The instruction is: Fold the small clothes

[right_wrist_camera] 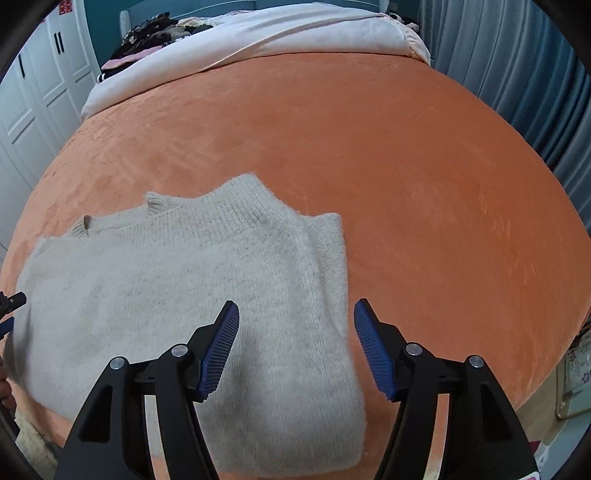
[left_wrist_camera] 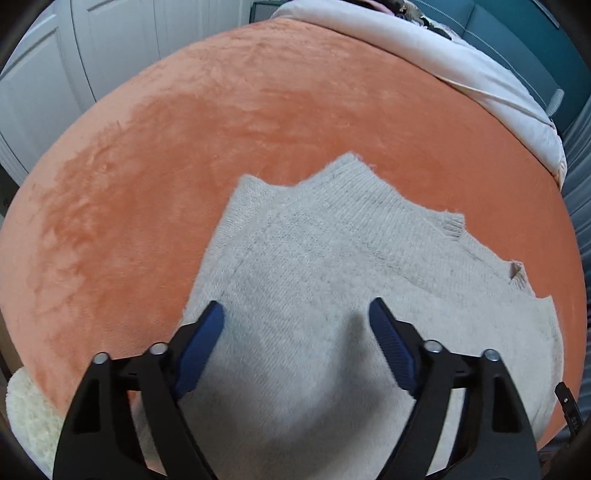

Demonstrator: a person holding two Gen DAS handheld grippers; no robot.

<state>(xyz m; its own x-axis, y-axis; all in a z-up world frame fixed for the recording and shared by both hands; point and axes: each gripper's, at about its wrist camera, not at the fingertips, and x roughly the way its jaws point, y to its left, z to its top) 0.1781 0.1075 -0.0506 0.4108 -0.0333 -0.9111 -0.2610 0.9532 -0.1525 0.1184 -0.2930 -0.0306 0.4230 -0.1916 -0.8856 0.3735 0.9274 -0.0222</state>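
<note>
Bedroom in a home. Work surface is a bed with an orange plush blanket [right_wrist_camera: 369, 155], a pale duvet [right_wrist_camera: 280, 33] bunched at the far end against a teal padded headboard [left_wrist_camera: 509, 37], and a heap of dark clothes [right_wrist_camera: 155, 33] beside the duvet. White panelled wardrobe doors [right_wrist_camera: 40, 81] with black handles run along one side, blue-grey curtains [right_wrist_camera: 517, 66] along the other.
</note>
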